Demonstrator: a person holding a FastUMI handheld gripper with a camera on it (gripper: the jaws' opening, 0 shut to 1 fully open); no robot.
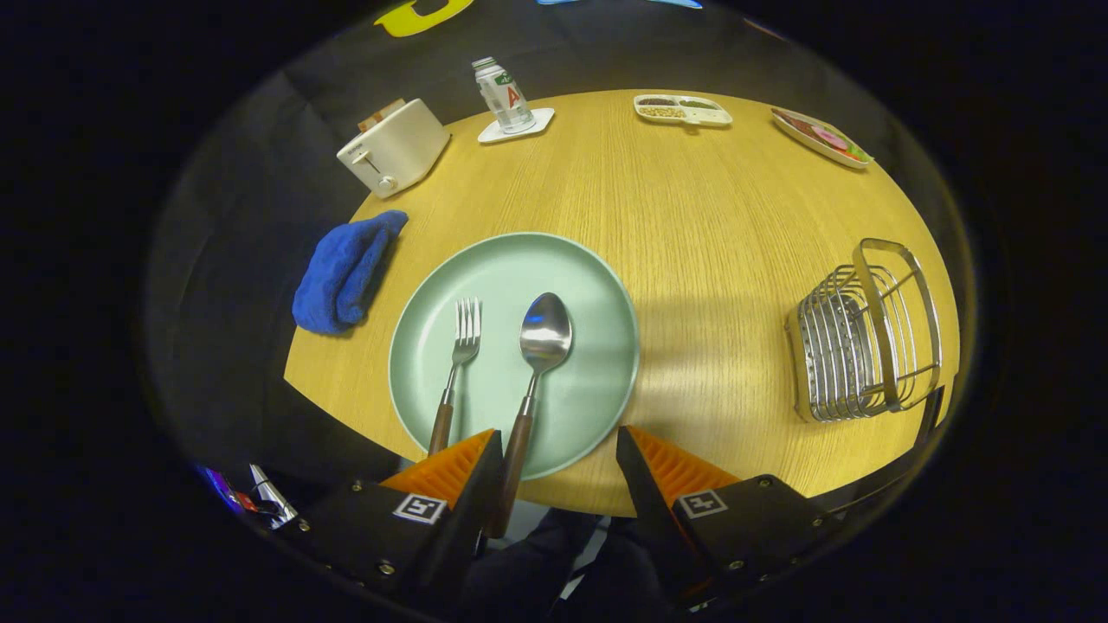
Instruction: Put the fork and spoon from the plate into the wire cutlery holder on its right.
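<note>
Your tongs [558, 450] hang released over the near rim of the plate [597, 285]. The spoon [535, 381] lies just inside the left tip, handle pointing back at you, its long axis near-to-far. The fork [456, 372] lies parallel, further left. The wire cutlery holder [866, 346] stands well right on the desk [710, 199].

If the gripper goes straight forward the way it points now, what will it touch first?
Most likely the spoon: its handle already lies in the gap of the open gripper, close to one finger, on the green plate. Height above the plate is hard to judge, so this is uncertain.
</note>
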